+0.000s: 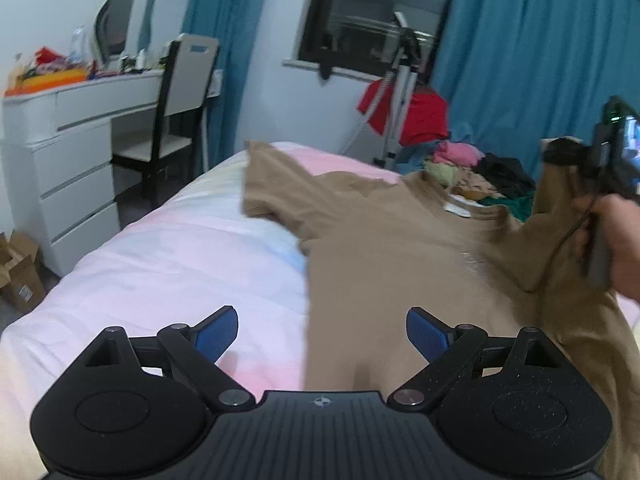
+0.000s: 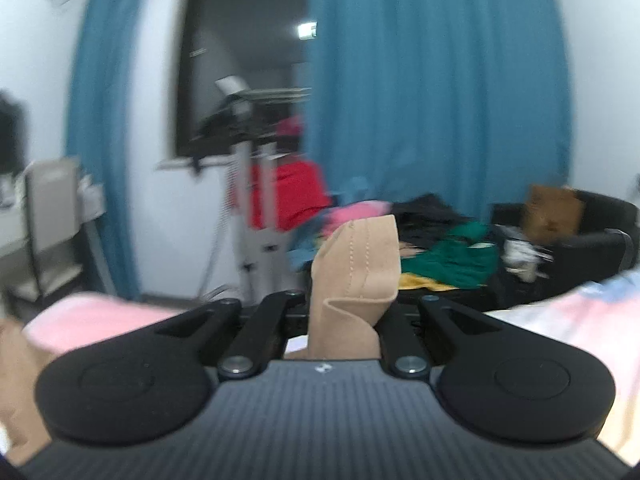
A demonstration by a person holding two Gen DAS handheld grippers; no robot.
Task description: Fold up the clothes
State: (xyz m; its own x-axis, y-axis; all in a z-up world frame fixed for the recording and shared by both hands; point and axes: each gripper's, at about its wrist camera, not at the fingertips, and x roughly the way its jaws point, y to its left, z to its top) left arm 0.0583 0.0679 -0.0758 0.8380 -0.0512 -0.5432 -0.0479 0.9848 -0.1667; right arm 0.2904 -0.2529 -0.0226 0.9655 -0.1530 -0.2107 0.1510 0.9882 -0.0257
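Note:
A tan T-shirt (image 1: 400, 240) lies spread on the pale pink bed (image 1: 180, 264), one sleeve out to the left, its collar toward the far right. My left gripper (image 1: 322, 334) hovers open over the shirt's near edge, its blue pads (image 1: 216, 334) wide apart with nothing between them. At the right edge a hand holds my right gripper, which lifts the shirt's right sleeve off the bed. In the right wrist view my right gripper (image 2: 346, 312) is shut on a folded tan sleeve hem (image 2: 360, 260) that sticks up between its jaws.
A heap of mixed clothes (image 1: 472, 172) lies at the bed's far end. A tripod (image 1: 400, 92) with a red garment stands by the window. A white dresser (image 1: 60, 152) and chair (image 1: 176, 112) sit left of the bed. Cardboard boxes (image 1: 18, 272) rest on the floor.

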